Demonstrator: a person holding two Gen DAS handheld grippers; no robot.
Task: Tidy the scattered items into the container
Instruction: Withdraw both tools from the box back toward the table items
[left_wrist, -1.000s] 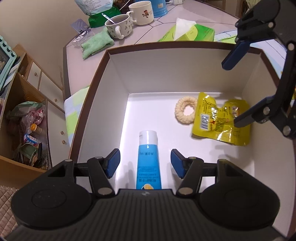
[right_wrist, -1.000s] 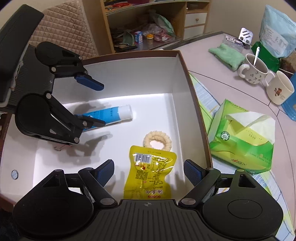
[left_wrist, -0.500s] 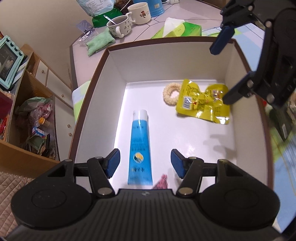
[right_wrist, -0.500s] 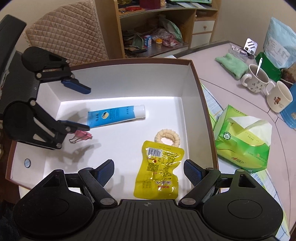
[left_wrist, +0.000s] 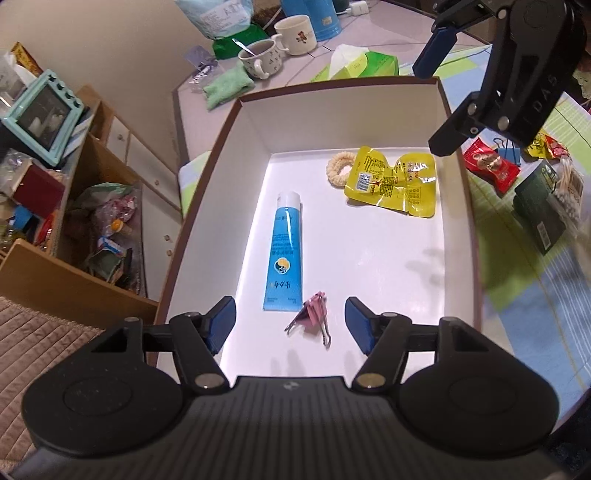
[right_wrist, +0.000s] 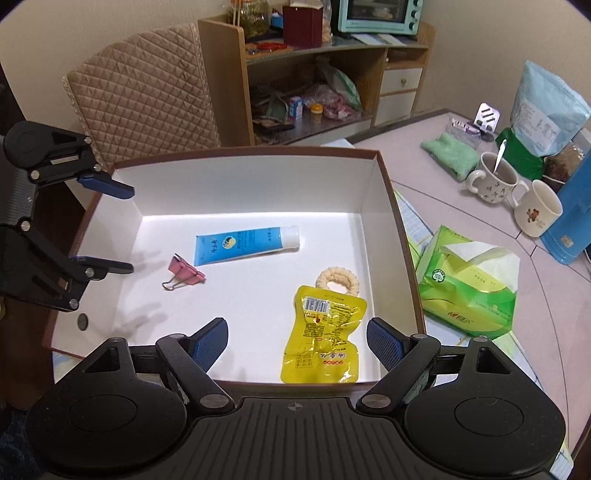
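Brown-rimmed white cardboard box (right_wrist: 391, 206), blue plastic tube (right_wrist: 245, 244) and pink metal binder clip (right_wrist: 183, 272) near middle, wide free floor, left gripper (left_wrist: 290, 324) and right gripper (right_wrist: 297, 341) both spread apart, empty.

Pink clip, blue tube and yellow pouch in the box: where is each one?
Pink clip (left_wrist: 309, 316): left wrist view, on its pink body.
Blue tube (right_wrist: 240, 242): right wrist view, mid-body, near the logo.
Yellow pouch (right_wrist: 325, 339): right wrist view, centre of the printed face.
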